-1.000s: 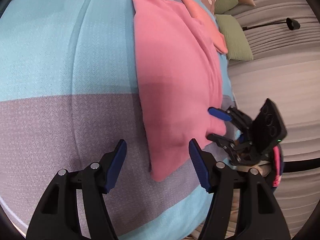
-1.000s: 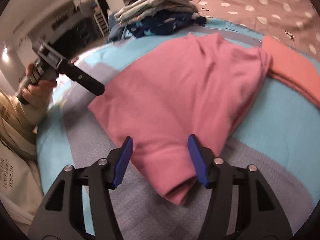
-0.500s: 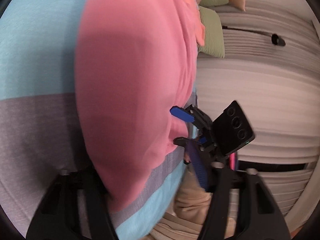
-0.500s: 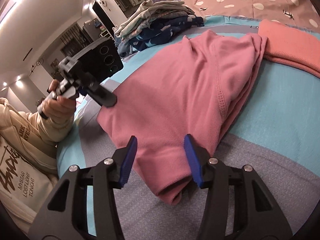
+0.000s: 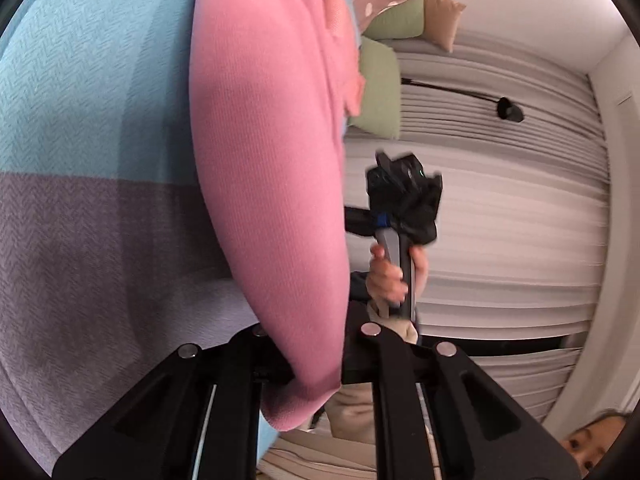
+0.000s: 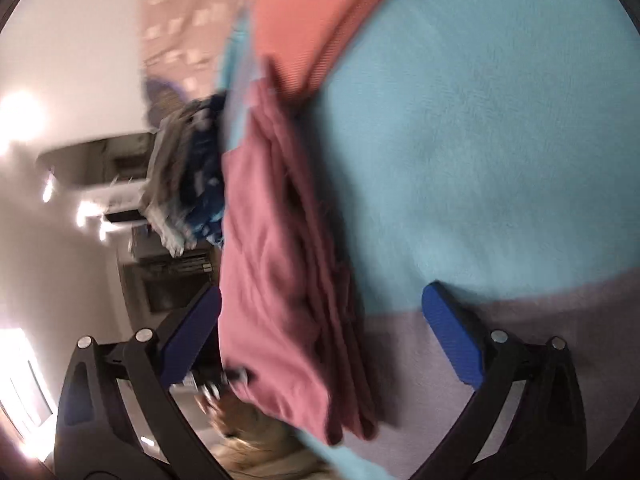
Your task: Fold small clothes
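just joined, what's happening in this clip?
A person with a handheld gripper in each hand is folding a pink garment on a bed with a blue-and-grey cover. The left gripper is closing on the garment's near corner, with the cloth between its fingers. The right gripper is opening wide around the folded edge of the same garment, its pads off the cloth. An orange folded piece lies beyond, and a stack of other clothes sits further back.
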Demonstrator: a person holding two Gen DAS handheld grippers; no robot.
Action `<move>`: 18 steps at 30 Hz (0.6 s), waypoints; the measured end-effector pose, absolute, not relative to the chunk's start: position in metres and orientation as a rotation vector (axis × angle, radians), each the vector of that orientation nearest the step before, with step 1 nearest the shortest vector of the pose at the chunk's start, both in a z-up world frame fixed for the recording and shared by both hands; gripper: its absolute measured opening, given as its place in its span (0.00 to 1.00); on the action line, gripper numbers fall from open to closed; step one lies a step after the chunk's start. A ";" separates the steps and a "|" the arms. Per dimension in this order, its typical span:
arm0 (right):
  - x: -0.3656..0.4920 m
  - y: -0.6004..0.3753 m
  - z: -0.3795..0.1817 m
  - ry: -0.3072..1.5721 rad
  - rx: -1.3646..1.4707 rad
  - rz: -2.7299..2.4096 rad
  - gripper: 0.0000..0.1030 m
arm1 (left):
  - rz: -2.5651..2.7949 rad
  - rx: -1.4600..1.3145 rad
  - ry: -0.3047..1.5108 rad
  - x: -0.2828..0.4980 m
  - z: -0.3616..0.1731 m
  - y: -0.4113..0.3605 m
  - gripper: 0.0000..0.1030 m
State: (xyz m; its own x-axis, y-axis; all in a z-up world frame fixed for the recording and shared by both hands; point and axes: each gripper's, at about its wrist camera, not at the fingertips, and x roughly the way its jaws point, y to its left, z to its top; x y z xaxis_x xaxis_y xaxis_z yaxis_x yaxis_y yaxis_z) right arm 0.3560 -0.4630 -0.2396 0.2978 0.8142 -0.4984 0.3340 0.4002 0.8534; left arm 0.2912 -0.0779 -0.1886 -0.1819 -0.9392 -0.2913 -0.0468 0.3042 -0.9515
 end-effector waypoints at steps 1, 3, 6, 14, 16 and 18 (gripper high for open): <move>0.366 -0.456 -0.235 1.305 1.156 0.463 0.98 | -1.068 -0.956 1.520 0.292 -0.188 -0.077 0.11; 0.386 -0.438 -0.231 1.382 1.096 0.486 0.98 | -1.074 -0.968 1.522 0.293 -0.189 -0.082 0.11; 0.410 -0.414 -0.237 1.504 1.024 0.419 0.98 | -1.074 -0.960 1.517 0.292 -0.185 -0.078 0.11; 0.431 -0.385 -0.231 1.461 1.038 0.469 0.98 | -1.080 -0.953 1.513 0.296 -0.184 -0.077 0.11; 0.430 -0.390 -0.232 1.409 1.068 0.513 0.90 | -1.075 -0.943 1.515 0.299 -0.184 -0.078 0.11; 0.422 -0.402 -0.233 1.353 1.075 0.514 0.47 | -1.061 -0.907 1.505 0.303 -0.180 -0.079 0.11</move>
